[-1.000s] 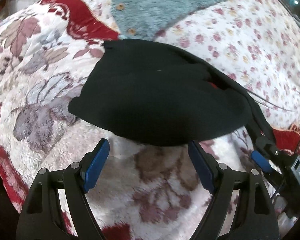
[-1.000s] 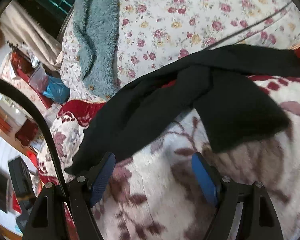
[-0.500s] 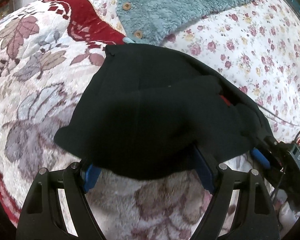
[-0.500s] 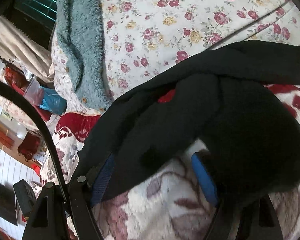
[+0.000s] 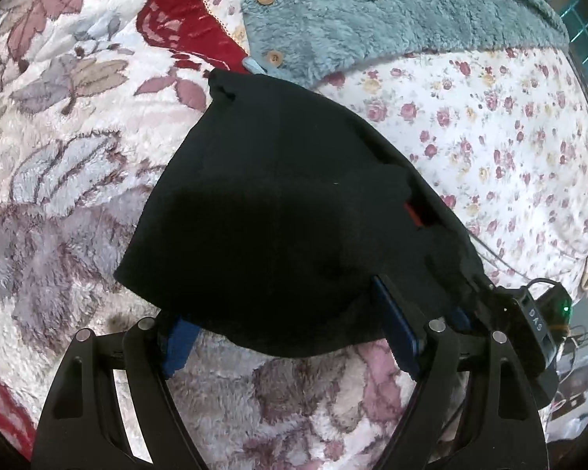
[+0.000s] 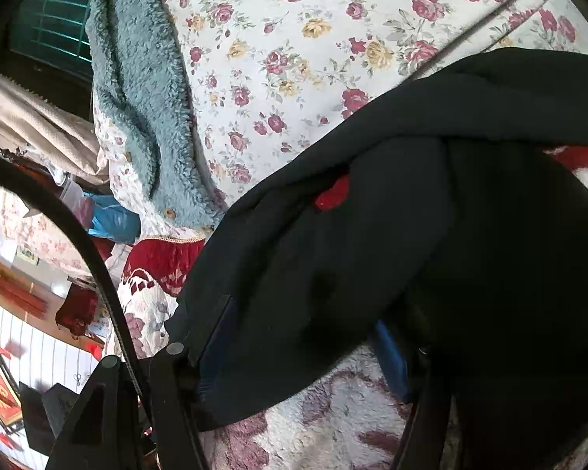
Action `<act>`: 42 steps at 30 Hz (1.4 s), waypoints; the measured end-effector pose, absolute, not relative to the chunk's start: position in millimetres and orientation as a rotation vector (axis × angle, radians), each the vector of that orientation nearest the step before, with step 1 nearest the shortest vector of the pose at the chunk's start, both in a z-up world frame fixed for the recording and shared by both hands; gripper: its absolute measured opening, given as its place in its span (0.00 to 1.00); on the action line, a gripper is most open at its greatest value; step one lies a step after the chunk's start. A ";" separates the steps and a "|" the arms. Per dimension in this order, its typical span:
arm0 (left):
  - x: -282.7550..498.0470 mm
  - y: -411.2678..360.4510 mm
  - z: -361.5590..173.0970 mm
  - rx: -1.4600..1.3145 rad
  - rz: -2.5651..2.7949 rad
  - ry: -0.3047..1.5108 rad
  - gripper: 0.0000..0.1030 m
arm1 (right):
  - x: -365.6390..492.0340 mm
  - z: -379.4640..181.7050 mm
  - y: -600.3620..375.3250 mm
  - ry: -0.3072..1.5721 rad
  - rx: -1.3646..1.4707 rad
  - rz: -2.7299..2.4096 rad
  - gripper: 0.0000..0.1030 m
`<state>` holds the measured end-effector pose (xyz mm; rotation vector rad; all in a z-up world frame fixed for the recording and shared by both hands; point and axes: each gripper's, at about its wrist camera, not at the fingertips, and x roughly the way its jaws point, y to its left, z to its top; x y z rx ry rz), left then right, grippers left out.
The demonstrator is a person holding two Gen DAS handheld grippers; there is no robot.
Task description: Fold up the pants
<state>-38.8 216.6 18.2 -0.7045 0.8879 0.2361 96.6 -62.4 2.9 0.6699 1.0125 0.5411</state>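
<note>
Black pants (image 5: pixel 278 211) lie bunched on a plush leaf-patterned blanket (image 5: pixel 58 164), with a small red label (image 5: pixel 413 213) showing in a fold. My left gripper (image 5: pixel 282 313) stands wide open at their near hem. The cloth drapes over both blue pads (image 5: pixel 396 329) without being pinched. In the right wrist view the pants (image 6: pixel 372 235) fill the lower right. My right gripper (image 6: pixel 302 325) has its jaws closing, with a thick fold of the black cloth between them and over its blue pads (image 6: pixel 390 356). The pads are still apart and do not press on the cloth.
A teal fleece jacket (image 5: pixel 372 11) with wooden buttons lies just beyond the pants on a rose-print sheet (image 5: pixel 509 137). The bed's edge drops off at the left of the right wrist view, where a room floor with furniture (image 6: pixel 27 352) shows. A thin cable (image 5: pixel 501 258) crosses the sheet.
Both grippers have pushed forward onto the pants. Their blue pads, bare on the blanket a second ago, now sit under the black cloth. The right jaws have narrowed a little.
</note>
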 end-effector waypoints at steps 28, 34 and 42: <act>-63.1 266.4 64.4 -0.521 0.205 0.856 0.12 | 18.0 34.9 -18.8 0.973 0.549 0.716 0.04; -71.5 270.9 65.8 -0.541 0.203 0.857 0.12 | 12.7 10.5 -32.3 1.005 0.731 0.668 0.54; -70.4 272.0 77.6 -0.526 0.200 0.847 0.12 | 60.2 -12.6 -33.6 0.980 0.904 0.630 0.32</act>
